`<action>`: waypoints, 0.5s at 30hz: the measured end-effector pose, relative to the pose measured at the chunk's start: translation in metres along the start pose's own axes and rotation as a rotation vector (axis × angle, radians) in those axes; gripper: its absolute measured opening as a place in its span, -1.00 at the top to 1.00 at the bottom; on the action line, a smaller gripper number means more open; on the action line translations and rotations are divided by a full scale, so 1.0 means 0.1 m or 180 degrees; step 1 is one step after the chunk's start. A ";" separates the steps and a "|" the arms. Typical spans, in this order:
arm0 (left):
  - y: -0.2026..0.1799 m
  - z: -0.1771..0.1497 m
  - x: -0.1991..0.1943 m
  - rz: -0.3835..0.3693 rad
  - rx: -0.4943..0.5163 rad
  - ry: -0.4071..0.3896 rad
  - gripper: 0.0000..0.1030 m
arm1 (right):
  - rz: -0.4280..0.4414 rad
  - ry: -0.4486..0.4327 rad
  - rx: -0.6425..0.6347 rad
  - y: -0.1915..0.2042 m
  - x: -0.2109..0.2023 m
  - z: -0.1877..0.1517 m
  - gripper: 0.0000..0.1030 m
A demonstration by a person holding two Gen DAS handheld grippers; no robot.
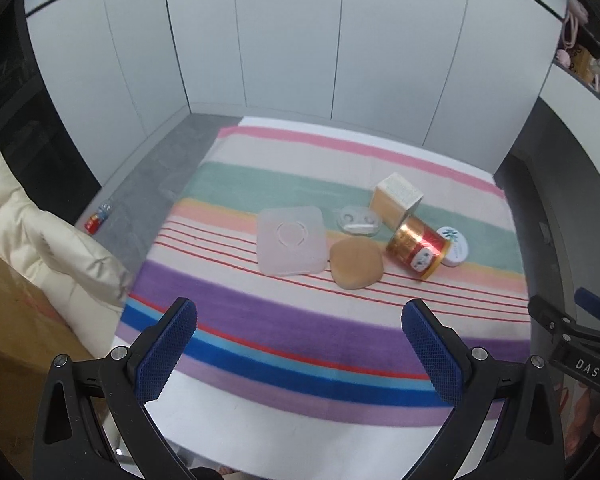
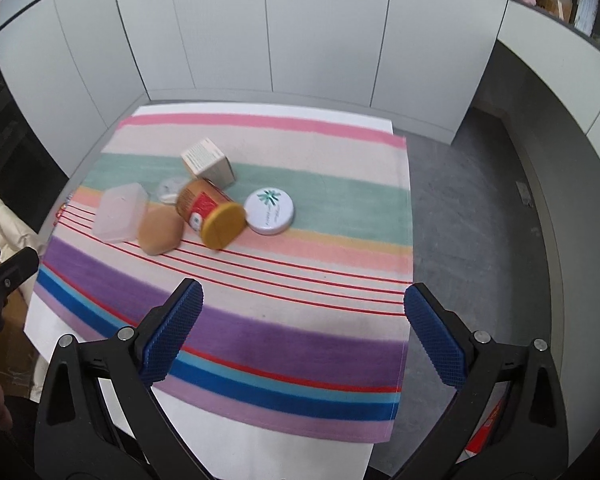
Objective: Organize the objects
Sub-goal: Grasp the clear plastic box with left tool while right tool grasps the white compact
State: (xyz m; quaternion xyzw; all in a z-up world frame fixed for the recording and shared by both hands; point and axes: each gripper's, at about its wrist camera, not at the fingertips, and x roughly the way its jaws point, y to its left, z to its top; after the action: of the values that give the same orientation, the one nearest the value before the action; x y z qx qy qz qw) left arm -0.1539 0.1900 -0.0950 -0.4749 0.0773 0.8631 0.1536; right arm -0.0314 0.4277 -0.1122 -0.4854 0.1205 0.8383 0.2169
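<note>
You held both the left claw (image 1: 300,344) and right claw (image 2: 302,332) wide and empty; next likely required grasping the toppled gold-lidded red cylindrical can (image 2: 210,214).

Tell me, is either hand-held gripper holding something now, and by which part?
Nothing is held. The left hand-held gripper and the right hand-held gripper are both open and empty above the striped cloth.
</note>
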 end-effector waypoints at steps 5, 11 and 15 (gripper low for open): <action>0.11 0.05 0.40 0.0091 -0.0069 0.0171 -0.98 | 0.0025 0.0142 0.0032 -0.02 0.33 0.03 -0.93; 0.13 0.02 0.82 0.0120 0.0026 0.0318 -0.98 | 0.0063 0.0233 -0.0067 0.12 0.72 0.08 -0.93; 0.14 -0.05 1.09 0.0132 0.0000 0.0397 -0.98 | 0.0070 0.0305 -0.0108 0.16 1.00 0.09 -0.92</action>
State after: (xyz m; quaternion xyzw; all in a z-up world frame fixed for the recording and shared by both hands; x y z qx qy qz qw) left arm -0.2093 0.1969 -0.1892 -0.5261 0.0966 0.8348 0.1306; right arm -0.0897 0.4420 -0.1943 -0.5273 0.1218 0.8184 0.1935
